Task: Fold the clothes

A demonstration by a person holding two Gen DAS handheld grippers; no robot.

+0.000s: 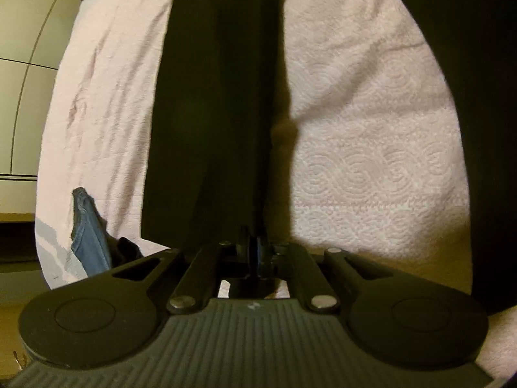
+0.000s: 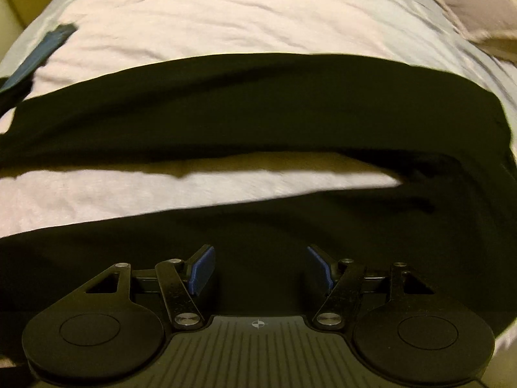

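Two claws work over a bed (image 1: 371, 135) covered in a pale pink textured spread, where black trousers (image 1: 213, 113) lie spread out. Seen from the left wrist, one dark leg runs straight away from the left claw (image 1: 253, 252), whose blue-padded fingers are pressed together at the near hem; the cloth reaches right up to them, but the shadow there hides whether any of it is caught between them. A second dark band crosses the upper right corner of that view. Blue denim clothing (image 1: 89, 236) lies crumpled near the bed's left edge. From the right wrist, the right claw (image 2: 260, 268) hovers over black fabric with its jaws standing wide apart, the blue pads (image 2: 203, 270) clear of the cloth and gripping nothing. Beyond it, the two trouser legs stretch sideways with a strip of pink bedspread showing between them. A pillow (image 2: 471, 6) sits at the upper right.
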